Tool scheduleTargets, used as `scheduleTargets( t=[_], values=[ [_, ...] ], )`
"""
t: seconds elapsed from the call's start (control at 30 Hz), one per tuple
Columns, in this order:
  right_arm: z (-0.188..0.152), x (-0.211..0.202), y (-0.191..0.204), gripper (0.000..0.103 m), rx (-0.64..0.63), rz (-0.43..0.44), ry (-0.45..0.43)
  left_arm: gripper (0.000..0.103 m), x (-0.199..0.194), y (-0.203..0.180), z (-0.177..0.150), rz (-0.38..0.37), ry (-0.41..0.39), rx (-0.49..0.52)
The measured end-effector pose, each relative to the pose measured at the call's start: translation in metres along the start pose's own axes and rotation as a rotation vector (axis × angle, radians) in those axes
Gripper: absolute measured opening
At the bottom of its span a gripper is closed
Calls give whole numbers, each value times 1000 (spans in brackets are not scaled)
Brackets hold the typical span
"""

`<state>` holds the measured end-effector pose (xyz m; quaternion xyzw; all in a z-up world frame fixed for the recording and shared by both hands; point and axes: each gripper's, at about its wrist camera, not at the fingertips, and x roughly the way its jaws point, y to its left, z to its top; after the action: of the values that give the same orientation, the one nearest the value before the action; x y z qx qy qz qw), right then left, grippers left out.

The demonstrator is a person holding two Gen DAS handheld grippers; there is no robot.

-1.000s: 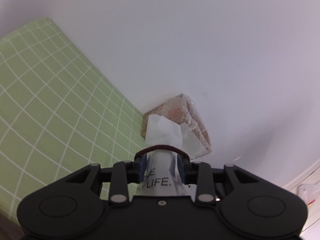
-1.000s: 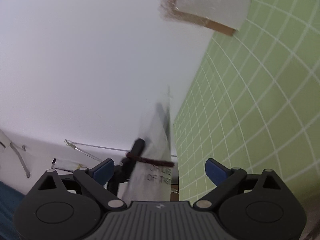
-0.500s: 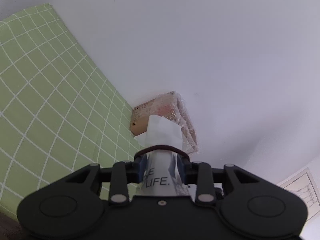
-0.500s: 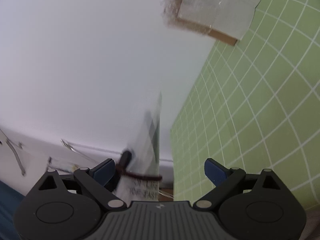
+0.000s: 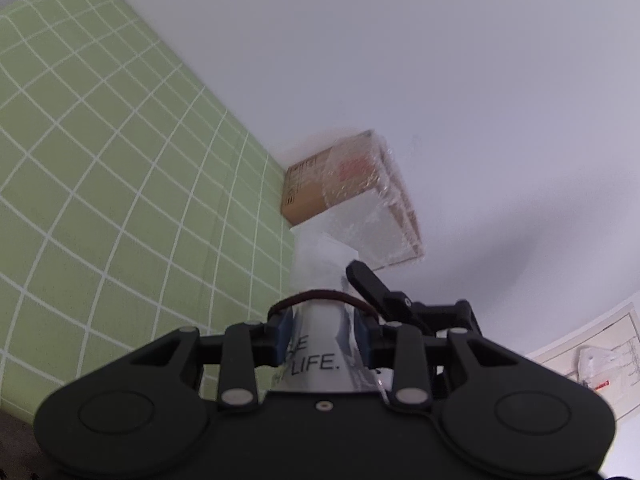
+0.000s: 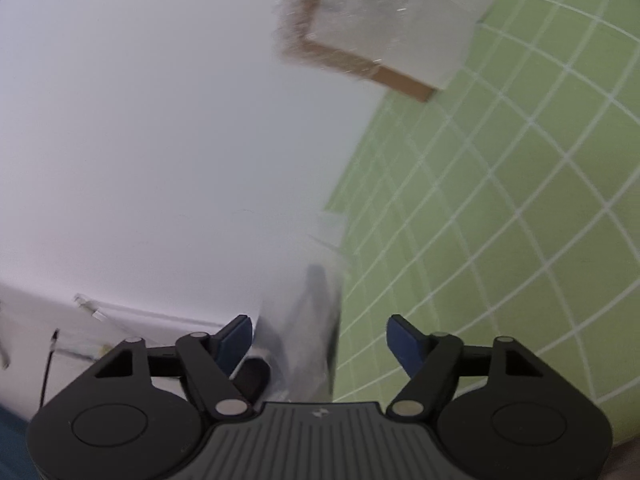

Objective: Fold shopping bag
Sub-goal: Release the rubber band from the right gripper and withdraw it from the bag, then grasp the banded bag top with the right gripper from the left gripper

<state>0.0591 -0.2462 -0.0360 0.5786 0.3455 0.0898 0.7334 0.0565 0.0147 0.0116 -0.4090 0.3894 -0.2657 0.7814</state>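
Readable print on the shopping bag

The white shopping bag [image 5: 320, 344] bears black capitals ending in "LIFE."; the line above is mostly hidden. The print on the cardboard box [image 5: 308, 192] label is too small to read.

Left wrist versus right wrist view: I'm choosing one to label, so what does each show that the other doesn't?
Only the left wrist view shows the left gripper shut on the bag, its "LIFE." print, the brown handle and a finger of the right gripper. Only the right wrist view shows the right gripper, its jaws closing with the blurred bag between them, pads not yet touching, and wires. Both show the green cloth, the white wall and the wrapped box.
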Motion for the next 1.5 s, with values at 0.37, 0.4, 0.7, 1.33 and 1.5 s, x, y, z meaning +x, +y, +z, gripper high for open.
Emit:
scheduleTargets(
  t=[0.37, 0.4, 0.7, 1.33, 1.5],
  values=[
    [11, -5, -8, 64, 5, -84, -40, 33, 16, 12, -5, 5, 40, -41],
    [12, -5, -9, 65, 7, -87, -41, 33, 17, 13, -5, 6, 39, -44],
    [18, 0, -13, 54, 18, -125, -32, 33, 28, 19, -5, 25, 53, -68],
    [21, -2, -10, 16, -21, -164, -85, 39, 47, 30, -3, 44, 176, -117],
    [26, -8, -8, 14, -68, -213, -131, 52, 46, 30, -1, 65, 193, -103]
  ],
)
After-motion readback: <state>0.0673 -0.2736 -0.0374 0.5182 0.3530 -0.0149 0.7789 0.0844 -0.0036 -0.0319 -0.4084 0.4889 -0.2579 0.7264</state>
